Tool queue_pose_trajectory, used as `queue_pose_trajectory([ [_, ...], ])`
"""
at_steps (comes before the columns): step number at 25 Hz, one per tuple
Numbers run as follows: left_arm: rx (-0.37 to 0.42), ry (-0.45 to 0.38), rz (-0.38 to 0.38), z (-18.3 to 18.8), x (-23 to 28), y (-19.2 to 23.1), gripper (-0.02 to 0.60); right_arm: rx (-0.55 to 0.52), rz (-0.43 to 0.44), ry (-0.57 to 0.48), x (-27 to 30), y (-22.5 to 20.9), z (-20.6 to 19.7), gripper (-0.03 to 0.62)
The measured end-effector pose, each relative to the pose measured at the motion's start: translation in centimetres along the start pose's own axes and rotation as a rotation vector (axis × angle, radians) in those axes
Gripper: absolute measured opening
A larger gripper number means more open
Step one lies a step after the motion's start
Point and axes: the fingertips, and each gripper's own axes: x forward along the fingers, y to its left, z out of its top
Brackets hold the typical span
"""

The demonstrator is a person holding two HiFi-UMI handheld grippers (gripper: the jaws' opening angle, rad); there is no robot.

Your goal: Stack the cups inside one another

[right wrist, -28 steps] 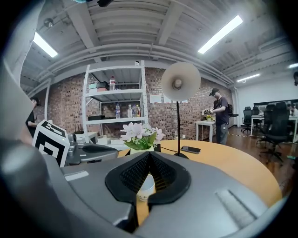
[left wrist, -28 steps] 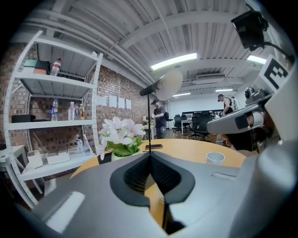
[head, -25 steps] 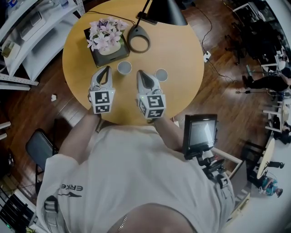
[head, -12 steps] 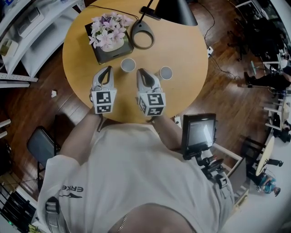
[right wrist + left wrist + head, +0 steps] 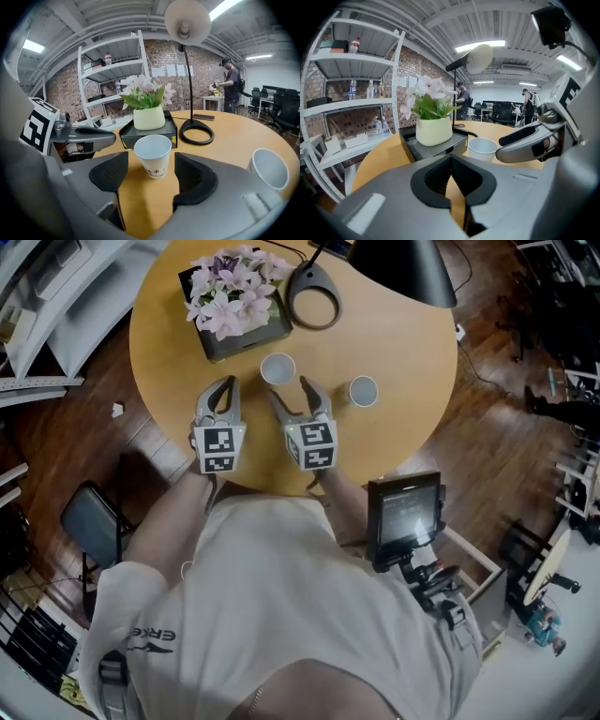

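Observation:
Two white paper cups stand upright and apart on the round wooden table. The nearer cup is just ahead of my right gripper, whose jaws have just been opening; they stand wide, with nothing pressed between them. The second cup sits off to that gripper's right. My left gripper is shut and empty, left of the nearer cup. One right finger shows in the left gripper view.
A black tray with a pot of pink flowers stands behind the cups. The lamp's ring base and black shade are at the back. White shelves stand left; a monitor and a chair flank me.
The right gripper's jaws went from shut to wide open. Both grippers have sunk toward the tabletop, and the right one is closer to the nearer cup.

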Motion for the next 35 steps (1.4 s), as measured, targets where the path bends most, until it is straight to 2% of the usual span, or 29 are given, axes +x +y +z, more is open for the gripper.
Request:
queue_pose_trajectory([
  [2, -0.003, 0.016, -0.003, -0.7, 0.5, 0.1, 0.002, -0.005, 0.008, 0.036, 1.3, -0.1, -1.0, 0.363],
  [5, -0.004, 0.033, -0.004, -1.5, 1.1, 0.3, 0.002, -0.021, 0.004, 0.073, 3.1, -0.3, -2.1, 0.397],
  [11, -0.009, 0.05, -0.017, -2.4, 1.2, 0.1, 0.002, -0.057, -0.011, 0.111, 5.7, -0.3, -2.8, 0.413],
  [19, -0.005, 0.06, -0.023, -2.9, 1.6, 0.3, 0.002, -0.052, -0.053, 0.133, 7.7, -0.7, -3.5, 0.367],
  [21, -0.001, 0.059, -0.024, -2.8, 1.7, 0.3, 0.002, -0.038, -0.063, 0.128, 7.8, -0.9, -3.4, 0.316],
  [29, 0.026, 0.041, -0.027, -1.9, 1.3, 0.3, 0.002, -0.032, -0.071, 0.072, 7.2, -0.7, -2.0, 0.313],
  [35, 0.051, -0.01, -0.037, 0.6, 1.7, -0.2, 0.002, -0.039, -0.104, 0.008, 5.4, -1.6, 0.8, 0.313],
])
